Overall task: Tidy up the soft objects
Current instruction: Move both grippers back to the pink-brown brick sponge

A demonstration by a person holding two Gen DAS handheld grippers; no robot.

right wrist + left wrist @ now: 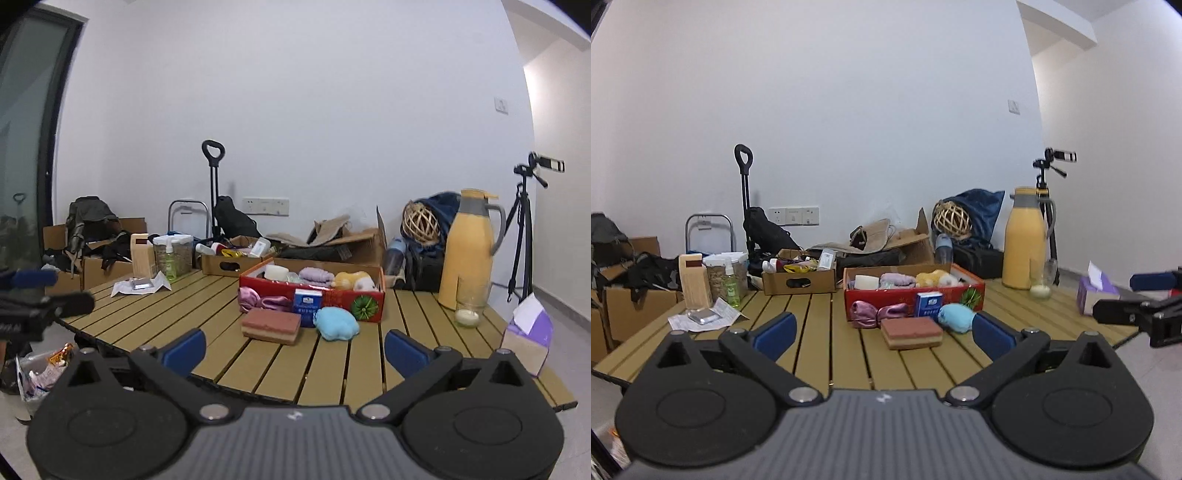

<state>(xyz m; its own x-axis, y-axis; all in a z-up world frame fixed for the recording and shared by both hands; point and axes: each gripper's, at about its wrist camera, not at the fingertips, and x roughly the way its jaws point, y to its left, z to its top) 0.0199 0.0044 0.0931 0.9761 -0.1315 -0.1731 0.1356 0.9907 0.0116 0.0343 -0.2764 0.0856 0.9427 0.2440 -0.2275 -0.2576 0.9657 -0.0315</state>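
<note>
both claws wide open, nothing between the blue pads. left claw (884,332) sits at the near edge of the slatted tabletop (812,350), pointing across it; right claw (293,349) does the same from further right. each shows at the edge of the other's view: right claw at the right side of the left view, left claw at the left side of the right view.

soft stuff is mid-tabletop. red box (912,297) holds a white roll (867,282), a folded lilac cloth (897,280) and a yellow-white plush (936,277). in front of the box, on the tabletop: pink satin bundle (877,313) touching the box front, small blue carton (928,303) upright against the box, light blue plush (956,318) just right of the carton, and a pink-and-tan sponge block (911,332) lying flat, nearest the claws, apart from both.

rest of the tabletop: yellow jug (1025,240) at the back right with a glass jar (1041,286) in front of it, purple tissue box (1097,293) at the right edge, open cardboard tray of bottles (799,278) behind the red box to the left, wooden block (694,280), clear canister (726,273), green spray bottle (732,284) and papers (705,319) at the left corner.

clutter on the floor behind: cartons, bags, a trolley handle (744,173), tripod (521,229).
</note>
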